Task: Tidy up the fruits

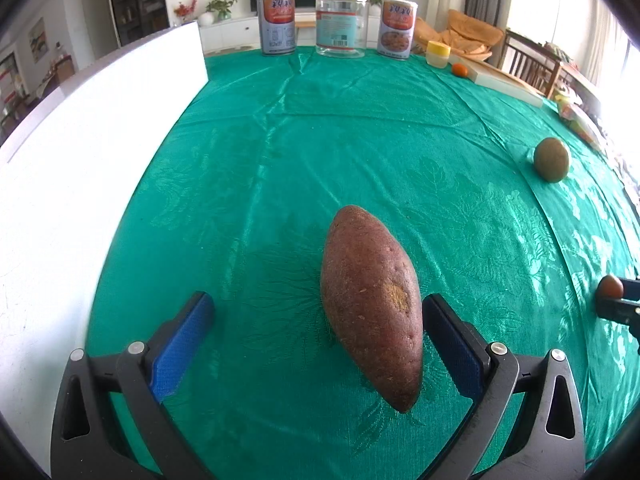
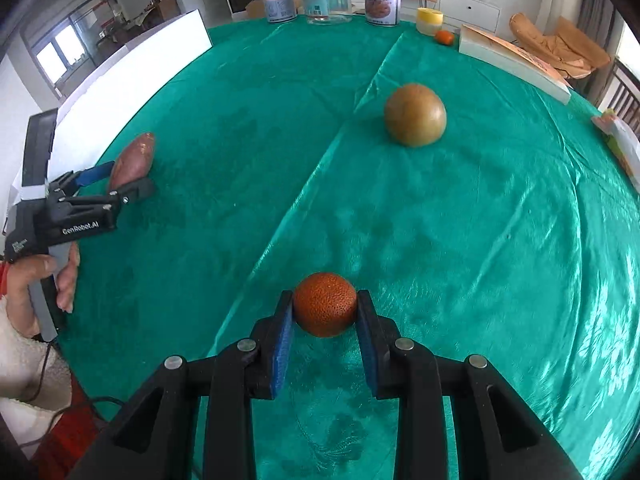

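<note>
A reddish-brown sweet potato [image 1: 372,308] lies on the green tablecloth [image 1: 340,140] between the fingers of my left gripper [image 1: 319,302]. That gripper is open: the potato sits close to the right pad, and a wide gap separates it from the left pad. My right gripper [image 2: 325,300] is shut on a small rough orange-brown round fruit [image 2: 325,312], held just over the cloth. It also shows at the right edge of the left wrist view as the right gripper [image 1: 616,300]. A green-brown round fruit [image 2: 415,115] rests on the cloth beyond it.
Two cans [image 1: 276,24] [image 1: 396,28] and a clear jar [image 1: 340,24] stand at the far edge. A yellow-lidded tub [image 2: 430,20], a small orange [image 2: 444,37] and a flat box [image 2: 512,64] lie at the back right. A white board [image 1: 80,160] borders the left. A hand [image 2: 24,284] holds the left gripper [image 2: 116,182].
</note>
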The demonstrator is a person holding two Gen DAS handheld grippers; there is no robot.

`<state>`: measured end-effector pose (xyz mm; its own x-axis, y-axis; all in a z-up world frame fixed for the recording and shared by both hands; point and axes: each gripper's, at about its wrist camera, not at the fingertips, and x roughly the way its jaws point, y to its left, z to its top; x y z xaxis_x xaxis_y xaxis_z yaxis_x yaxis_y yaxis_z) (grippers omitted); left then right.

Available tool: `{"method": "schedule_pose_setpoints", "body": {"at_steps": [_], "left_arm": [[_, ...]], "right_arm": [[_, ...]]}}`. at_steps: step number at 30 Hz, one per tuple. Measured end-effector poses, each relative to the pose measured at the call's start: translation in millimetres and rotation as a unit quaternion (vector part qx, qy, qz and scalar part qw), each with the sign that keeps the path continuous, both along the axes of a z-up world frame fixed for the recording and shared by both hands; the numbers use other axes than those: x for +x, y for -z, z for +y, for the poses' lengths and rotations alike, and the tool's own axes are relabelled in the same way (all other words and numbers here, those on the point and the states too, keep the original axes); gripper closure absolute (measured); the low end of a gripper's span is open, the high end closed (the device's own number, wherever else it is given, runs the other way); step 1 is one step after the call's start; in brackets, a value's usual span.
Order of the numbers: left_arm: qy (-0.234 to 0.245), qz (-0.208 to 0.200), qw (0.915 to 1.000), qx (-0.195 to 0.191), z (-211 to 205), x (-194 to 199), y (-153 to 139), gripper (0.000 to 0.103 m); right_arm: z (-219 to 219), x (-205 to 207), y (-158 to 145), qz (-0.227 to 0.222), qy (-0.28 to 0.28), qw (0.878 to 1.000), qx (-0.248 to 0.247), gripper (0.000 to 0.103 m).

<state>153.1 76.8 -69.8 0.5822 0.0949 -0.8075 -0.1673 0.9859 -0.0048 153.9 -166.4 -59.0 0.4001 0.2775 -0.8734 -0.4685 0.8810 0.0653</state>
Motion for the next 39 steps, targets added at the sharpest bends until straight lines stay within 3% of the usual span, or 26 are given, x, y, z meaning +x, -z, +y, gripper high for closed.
{"method": "schedule_pose_setpoints", "body": {"at_steps": [2,3,4,6,12,39], "left_arm": [[0.0,0.0,1.0,0.0,0.0,0.0,0.1,0.001],[0.0,0.0,1.0,0.0,0.0,0.0,0.1,0.0],[0.0,0.0,1.0,0.0,0.2,-0.1,-0.1,0.0],[0.0,0.0,1.0,0.0,0.0,-0.1,0.0,0.0],[0.0,0.0,1.0,-0.001,0.5,0.8,1.0,0.0],[0.0,0.0,1.0,-0.001,0.9,0.5,1.0,0.0]], "right_arm": [[1.8,-8.6,3.1,-0.03,0.016,0.999,-0.006,0.071],[1.8,-11.5,4.0,-0.04,0.021,0.999,0.003,0.065],[2.6,-14.0,5.8,-0.051,0.023,0.998,0.004,0.049],[7.8,-15.5,11.3,-0.068,0.035,0.997,-0.01,0.027],[7.4,-6.3,13.9,-0.063,0.072,0.995,-0.012,0.005],[4.1,-1.3,14.3,-0.06,0.084,0.995,-0.014,0.001]]}}
